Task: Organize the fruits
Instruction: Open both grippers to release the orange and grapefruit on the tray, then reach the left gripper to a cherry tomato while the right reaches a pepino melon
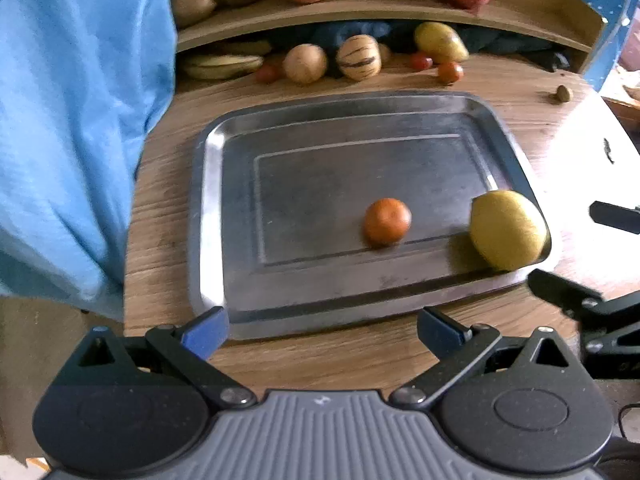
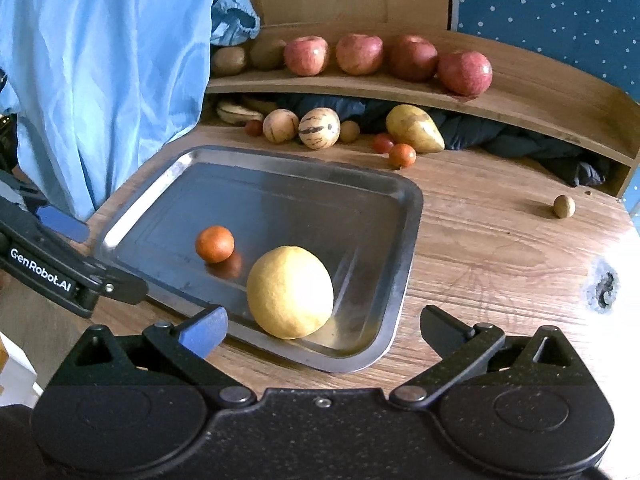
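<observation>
While both grippers are hovering at the near edge of the metal tray point(image 2: 404, 240), I am seeing two fruits lying inside it. My left gripper point(image 1: 320, 330) is standing with its jaws wide apart and nothing between them, poised over the tray's near rim. My right gripper point(image 2: 322, 330) is likewise spread open and empty, sitting just outside the tray's near right corner.

A large yellow fruit point(image 2: 290, 292), possibly a lemon or a pomelo, is resting in that near right corner, touching or nearly touching the raised rim. A small orange fruit point(image 2: 215, 244) is lying on the tray floor a little to its left, apart from it, and casting a reflection on the metal.

Beyond the tray's far edge, on the wooden table point(image 2: 500, 264), loose fruit is lining the back: two pale striped melons point(image 2: 319, 128) side by side, a yellow mango point(image 2: 414, 128), several small red fruits point(image 2: 402, 156), and what is looking like flattened bananas point(image 2: 236, 112) at the left, though blur is making that hard for me to confirm. A small brown nut-like thing point(image 2: 564, 206) is sitting alone toward the table's right edge.

Four red apples point(image 2: 464, 72) and a couple of brown kiwis point(image 2: 229, 60) are sitting in a row on the raised shelf point(image 2: 520, 96) behind. A blue cloth point(image 2: 100, 80) is hanging at the left edge.
</observation>
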A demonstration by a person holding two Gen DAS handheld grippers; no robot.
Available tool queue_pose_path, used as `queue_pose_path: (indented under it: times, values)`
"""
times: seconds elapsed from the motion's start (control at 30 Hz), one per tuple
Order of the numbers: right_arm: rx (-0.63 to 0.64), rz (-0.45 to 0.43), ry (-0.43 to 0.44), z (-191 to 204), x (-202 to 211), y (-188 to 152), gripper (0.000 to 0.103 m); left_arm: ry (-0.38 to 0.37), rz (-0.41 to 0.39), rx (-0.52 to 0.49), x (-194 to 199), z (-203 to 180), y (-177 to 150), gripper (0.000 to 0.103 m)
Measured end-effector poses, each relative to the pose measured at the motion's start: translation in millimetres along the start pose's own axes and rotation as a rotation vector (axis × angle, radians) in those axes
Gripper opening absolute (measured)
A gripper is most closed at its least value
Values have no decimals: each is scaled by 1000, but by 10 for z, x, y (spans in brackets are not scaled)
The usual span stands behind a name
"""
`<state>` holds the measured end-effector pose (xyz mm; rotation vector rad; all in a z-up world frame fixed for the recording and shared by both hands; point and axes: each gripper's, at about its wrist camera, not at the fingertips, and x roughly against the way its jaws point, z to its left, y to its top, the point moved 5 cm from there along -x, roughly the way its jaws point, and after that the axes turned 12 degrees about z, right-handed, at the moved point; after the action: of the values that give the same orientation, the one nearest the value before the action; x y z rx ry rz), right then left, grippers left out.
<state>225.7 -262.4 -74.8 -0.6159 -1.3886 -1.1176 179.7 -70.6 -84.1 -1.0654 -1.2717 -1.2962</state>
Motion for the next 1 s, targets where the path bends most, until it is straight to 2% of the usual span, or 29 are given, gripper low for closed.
queue_pose_path:
  times: [0.37, 1.0]
  values:
    - [-23, -21, -8, -48, 5, 73, 102, 37, 0, 56, -27, 188, 78, 102]
    - [-35, -29, -26, -74, -149, 429, 102, 43, -30, 37, -82, 407, 493, 102]
